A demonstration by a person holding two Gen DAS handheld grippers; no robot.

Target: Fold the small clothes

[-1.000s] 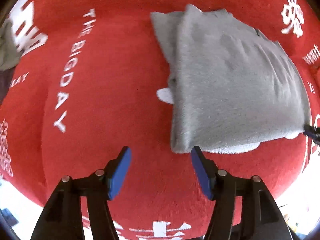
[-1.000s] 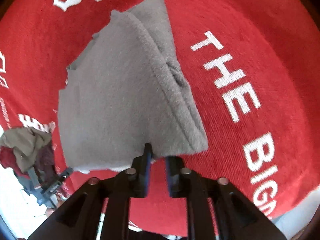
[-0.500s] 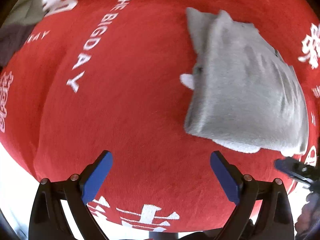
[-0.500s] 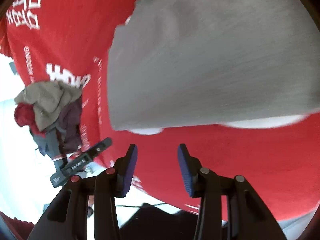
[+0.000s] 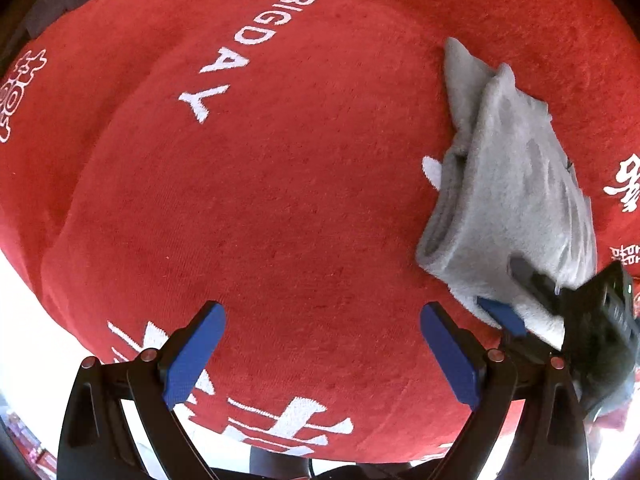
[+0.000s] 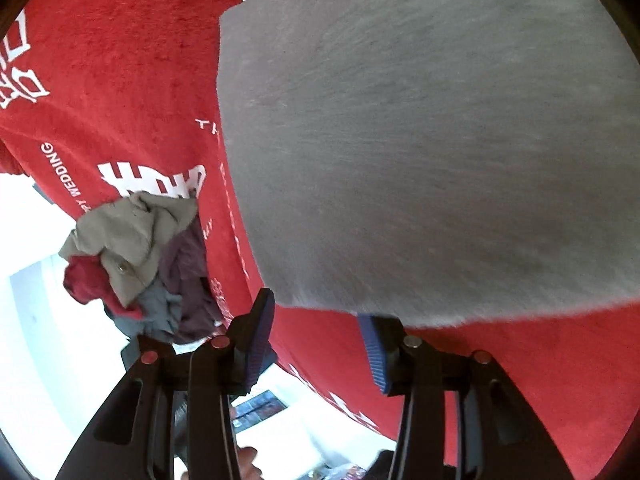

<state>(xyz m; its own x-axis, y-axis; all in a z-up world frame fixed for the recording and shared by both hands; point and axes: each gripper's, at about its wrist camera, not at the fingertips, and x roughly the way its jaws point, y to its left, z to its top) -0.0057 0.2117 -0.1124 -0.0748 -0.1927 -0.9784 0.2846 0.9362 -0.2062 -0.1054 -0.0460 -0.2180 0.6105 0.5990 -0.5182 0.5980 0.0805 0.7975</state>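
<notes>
A folded grey fleece garment (image 5: 516, 200) lies on the red cloth (image 5: 280, 200) at the right of the left wrist view. My left gripper (image 5: 322, 344) is wide open and empty over bare red cloth, left of the garment. My right gripper (image 6: 316, 330) is open, its jaws straddling the garment's near edge; the grey garment (image 6: 420, 140) fills most of that view. In the left wrist view the right gripper (image 5: 516, 300) shows at the garment's near right corner, one finger above and one below the edge.
A pile of crumpled clothes (image 6: 140, 256) in beige, red, purple and grey lies at the red cloth's edge on the left of the right wrist view. White lettering (image 5: 240, 40) runs across the cloth. Beyond the cloth edge is a bright white floor (image 6: 52, 320).
My right gripper let go of the garment, opened and now straddles its near edge. My left gripper opened wider and moved left, away from the garment.
</notes>
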